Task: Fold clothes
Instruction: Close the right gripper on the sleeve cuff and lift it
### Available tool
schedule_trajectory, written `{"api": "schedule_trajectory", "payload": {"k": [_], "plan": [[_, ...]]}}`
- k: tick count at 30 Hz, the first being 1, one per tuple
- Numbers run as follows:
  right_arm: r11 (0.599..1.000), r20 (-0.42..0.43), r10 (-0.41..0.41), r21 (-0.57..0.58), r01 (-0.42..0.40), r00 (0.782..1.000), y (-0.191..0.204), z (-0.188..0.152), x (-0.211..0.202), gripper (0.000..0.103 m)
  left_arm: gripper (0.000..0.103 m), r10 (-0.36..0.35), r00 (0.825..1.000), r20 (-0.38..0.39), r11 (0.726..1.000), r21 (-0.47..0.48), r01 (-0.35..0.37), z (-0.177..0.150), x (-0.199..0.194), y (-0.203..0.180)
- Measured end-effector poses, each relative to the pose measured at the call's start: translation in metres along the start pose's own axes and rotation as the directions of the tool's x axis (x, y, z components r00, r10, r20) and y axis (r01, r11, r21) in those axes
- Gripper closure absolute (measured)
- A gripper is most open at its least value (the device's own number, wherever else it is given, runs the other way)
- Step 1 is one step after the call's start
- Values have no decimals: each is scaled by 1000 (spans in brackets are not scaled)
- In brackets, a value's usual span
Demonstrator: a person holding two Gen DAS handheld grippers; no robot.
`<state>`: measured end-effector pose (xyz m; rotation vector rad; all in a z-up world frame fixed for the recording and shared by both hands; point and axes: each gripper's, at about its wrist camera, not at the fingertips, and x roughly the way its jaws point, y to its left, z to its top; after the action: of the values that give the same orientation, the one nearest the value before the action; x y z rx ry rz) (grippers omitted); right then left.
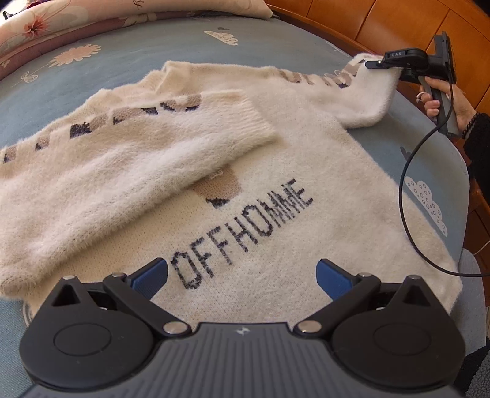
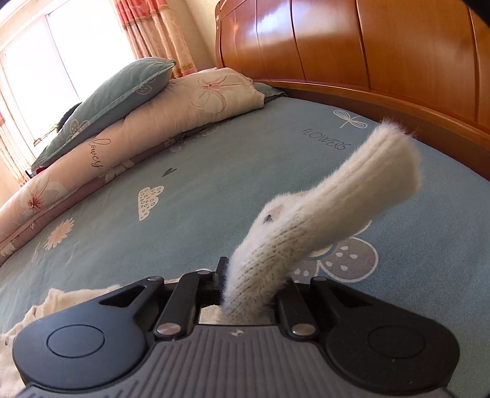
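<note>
In the left wrist view, a cream fuzzy sweater (image 1: 275, 171) lies flat on a bed covered by a blue-grey sheet (image 1: 128, 61) printed with clouds and flowers. The sweater fills the middle of the frame, with dark knitted letters reading "OFFHOMME" running diagonally across its chest. One sleeve (image 1: 122, 147) is folded inward over the body, reaching from the left edge toward the centre, its ribbed cuff lying on the chest. The left claw (image 1: 242, 275) sits at the bottom centre, its blue-padded fingers (image 1: 153, 275) spread wide apart and holding nothing, above the lower part of the sweater. In the upper right, the right claw (image 1: 375, 63) is clamped on the end of the other sleeve (image 1: 361, 91), lifting it off the sheet near the bed's edge. A hand (image 1: 444, 98) grips its handle, and a black cable (image 1: 407, 183) hangs from it in a loop down the right side. A wooden headboard (image 1: 382, 21) crosses the top right.

In the right wrist view, the right claw (image 2: 245, 284) at the bottom centre is closed tight on the ribbed cuff (image 2: 321, 208) of the sleeve, which sticks up and out toward the right centre of the frame above the sheet (image 2: 183, 214). More of the sweater (image 2: 61, 300) shows at the lower left. A folded floral quilt (image 2: 153, 122) and a grey-green pillow (image 2: 116, 95) lie along the upper left, before a bright window with curtains (image 2: 153, 27). The headboard (image 2: 367, 43) fills the upper right.
</note>
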<state>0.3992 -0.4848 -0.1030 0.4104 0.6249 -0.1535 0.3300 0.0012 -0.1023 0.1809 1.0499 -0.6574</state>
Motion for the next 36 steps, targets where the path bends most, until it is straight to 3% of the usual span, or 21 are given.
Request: {"api": "schedule_trajectory", "payload": {"k": [5, 14, 22, 28, 36], "plan": [[996, 0, 40, -76, -40, 999, 36, 3, -10, 91, 1, -3, 1000, 15, 1000, 21, 3, -9, -5, -1], [970, -4, 55, -238, -55, 998, 115, 3, -26, 91, 1, 51, 996, 71, 997, 54, -55, -30, -10, -4], [933, -17, 66, -353, -68, 998, 188, -1, -30, 91, 1, 38, 990, 138, 993, 102, -53, -44, -21, -5], [906, -47, 97, -410, -108, 994, 234, -13, -27, 91, 1, 43, 978, 202, 993, 101, -64, -40, -39, -7], [852, -117, 140, -492, -180, 983, 288, -34, -18, 91, 1, -27, 954, 300, 993, 118, -9, -36, -48, -3]]}}
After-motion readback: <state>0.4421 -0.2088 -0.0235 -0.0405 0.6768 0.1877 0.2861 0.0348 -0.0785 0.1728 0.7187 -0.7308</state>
